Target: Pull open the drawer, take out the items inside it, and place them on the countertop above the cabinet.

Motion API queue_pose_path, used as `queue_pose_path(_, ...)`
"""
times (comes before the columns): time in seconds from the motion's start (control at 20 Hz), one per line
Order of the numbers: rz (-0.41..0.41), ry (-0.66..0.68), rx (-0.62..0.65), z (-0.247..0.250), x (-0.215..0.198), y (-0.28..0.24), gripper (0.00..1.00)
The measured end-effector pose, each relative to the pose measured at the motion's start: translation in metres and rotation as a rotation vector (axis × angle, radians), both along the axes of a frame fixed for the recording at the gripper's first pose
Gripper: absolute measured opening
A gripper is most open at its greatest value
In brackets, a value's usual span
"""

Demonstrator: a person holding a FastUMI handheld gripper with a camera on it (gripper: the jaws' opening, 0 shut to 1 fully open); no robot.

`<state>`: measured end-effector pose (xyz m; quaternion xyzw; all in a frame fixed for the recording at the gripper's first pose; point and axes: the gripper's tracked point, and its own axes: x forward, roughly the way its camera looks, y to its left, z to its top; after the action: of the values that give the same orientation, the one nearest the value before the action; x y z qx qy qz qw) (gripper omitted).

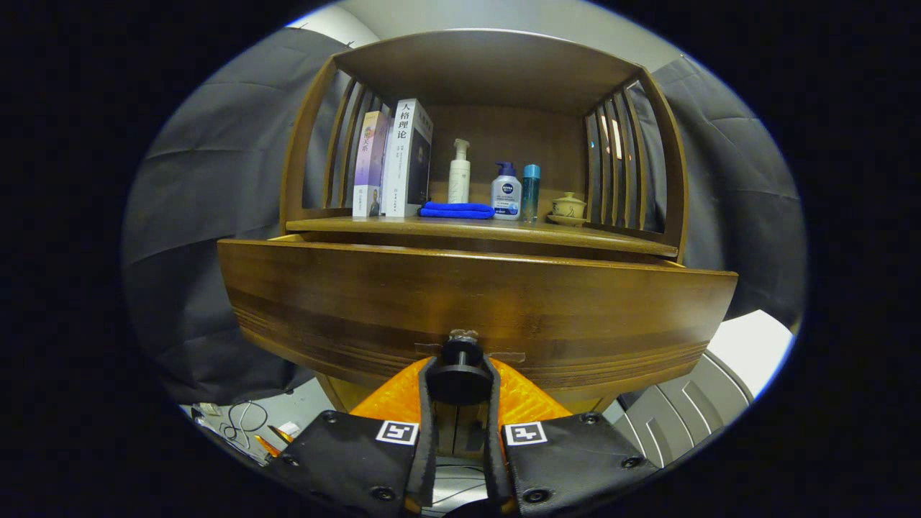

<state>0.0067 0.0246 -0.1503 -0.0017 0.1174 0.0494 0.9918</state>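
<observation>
Fingers (460, 381) clamped on the drawer knob (460, 368) low in the middle of the frame, drawer front (475, 302) filling the centre; that small knob could slip free under an off-axis pull.

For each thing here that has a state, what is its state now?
claw: shut on the drawer knob
drawer knob: gripped between both fingers
drawer: pulled partly out from under the countertop
pump bottle: upright on the countertop
blue cloth: folded, lying flat
books: standing upright
lidded cup: lid on
</observation>
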Motion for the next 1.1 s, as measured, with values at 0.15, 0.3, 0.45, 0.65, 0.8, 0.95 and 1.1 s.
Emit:
queue_pose_path(0.15,0.009,0.004,-0.003,-0.004,-0.012,-0.001,0.30)
queue_pose_path(0.3,0.030,0.010,0.011,-0.003,-0.019,0.000,0.30)
queue_pose_path(0.45,0.055,0.027,0.015,-0.005,-0.029,-0.001,0.30)
queue_pose_path(0.65,0.071,0.023,-0.007,-0.007,-0.043,-0.002,0.30)
queue_pose_path(0.8,0.083,0.028,-0.011,-0.007,-0.056,-0.001,0.30)
queue_pose_path(0.95,0.101,0.033,-0.016,-0.009,-0.064,0.000,0.30)
queue_pose_path(1.1,0.111,0.034,-0.024,-0.010,-0.071,0.001,0.30)
